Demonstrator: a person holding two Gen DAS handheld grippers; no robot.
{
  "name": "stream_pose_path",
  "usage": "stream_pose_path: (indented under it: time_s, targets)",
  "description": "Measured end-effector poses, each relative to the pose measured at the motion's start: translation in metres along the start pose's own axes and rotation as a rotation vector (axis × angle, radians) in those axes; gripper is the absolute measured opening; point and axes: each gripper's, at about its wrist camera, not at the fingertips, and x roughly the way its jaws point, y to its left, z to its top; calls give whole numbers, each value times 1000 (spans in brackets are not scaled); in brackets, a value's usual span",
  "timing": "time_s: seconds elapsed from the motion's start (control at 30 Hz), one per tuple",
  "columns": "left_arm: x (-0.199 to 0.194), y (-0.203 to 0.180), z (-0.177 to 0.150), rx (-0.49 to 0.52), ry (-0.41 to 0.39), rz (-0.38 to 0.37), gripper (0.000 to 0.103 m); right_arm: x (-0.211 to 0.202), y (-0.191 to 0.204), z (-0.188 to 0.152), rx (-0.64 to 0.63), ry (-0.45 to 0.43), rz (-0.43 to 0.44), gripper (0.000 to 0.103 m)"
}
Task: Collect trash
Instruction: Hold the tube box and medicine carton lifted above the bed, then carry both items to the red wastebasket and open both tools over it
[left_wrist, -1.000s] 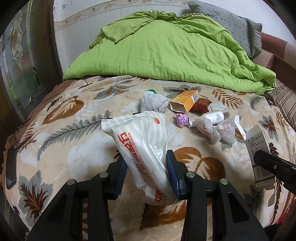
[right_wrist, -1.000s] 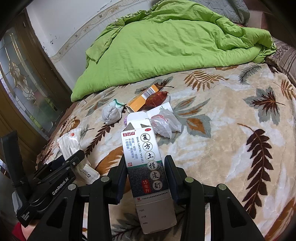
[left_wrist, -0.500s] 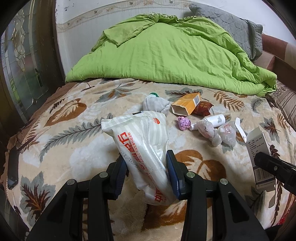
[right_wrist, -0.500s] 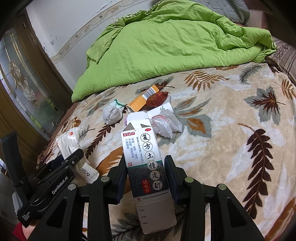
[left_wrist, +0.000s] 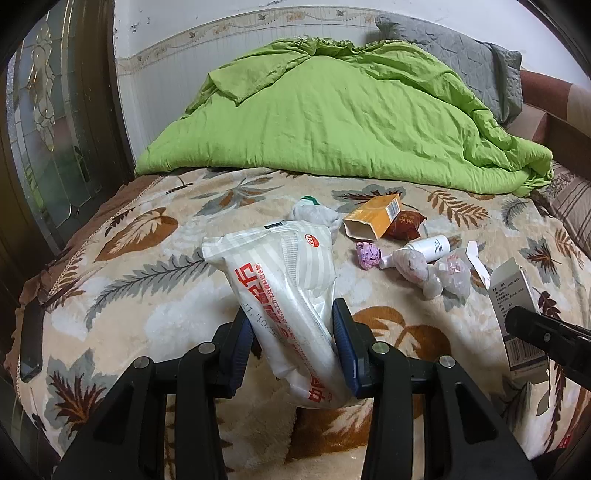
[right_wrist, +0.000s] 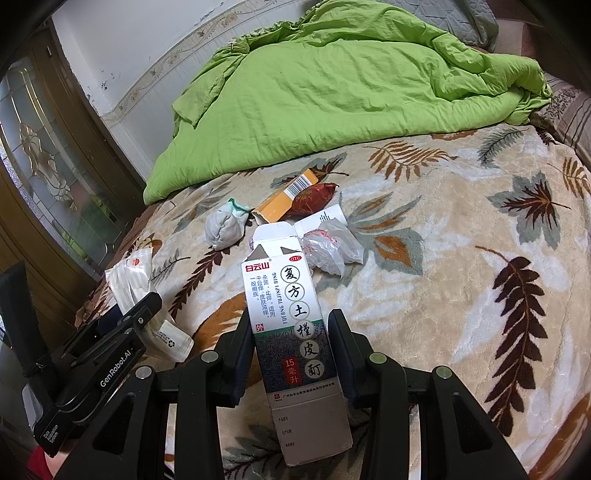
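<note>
1. Bed w/ a leaf-print blanket fills both views; a green duvet is heaped at the far end by the wall
2. Left claw pinches a white plastic packet w/ red print, pads pressed on both sides, packet lifted clear of the blanket
3. Right claw pinches a white medicine carton, top flap open, also held up off the bed
4. Change vs a sec ago: basically none; both grips unchanged, hands parked, only a slight tilt of the left view. Reads as a pause w/ both claws full, so prob. next is carrying these to a bin; no bin in view
5. Left on the blanket: orange box, dark red wrapper, white bottle, purple wad, clear bags, balled grey sock
6. Task looks partway: two pieces picked, a cluster near mid-bed not yet collected
</note>
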Motion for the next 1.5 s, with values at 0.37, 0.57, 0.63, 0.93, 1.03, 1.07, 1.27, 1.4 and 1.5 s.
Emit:
stream_pose_path:
  time_s: [0.37,0.57,0.63,0.93,1.03,1.07,1.27,1.4,1.5]
  targets:
    - [-3,-2,0,7,-18,4,40,1,1,0,1,0,1,43]
    - [-7,-3,1,20,-41,12,40,-1,-2,0,1,-1,2,43]
    - [-8,-4,0,22,-44,13,40,-1,-2,0,1,-1,3,43]
    - [-9,-5,1,13,-42,-32,40,-3,-4,0,12,-5,6,43]
    - [-12,-8,1,15,-29,-103,40,-12,-7,2,31,-8,13,43]
    - [-16,-11,1,19,-28,-134,40,-17,-8,2,38,-8,10,43]
    - [-35,-35,3,50,0,-324,40,-62,-31,1,97,-42,1,43]
    - [-59,-66,3,97,12,-462,41,-101,-54,-12,144,-58,-31,43]
    - [-79,-97,1,151,41,-601,41,-137,-76,-28,188,-78,-78,43]
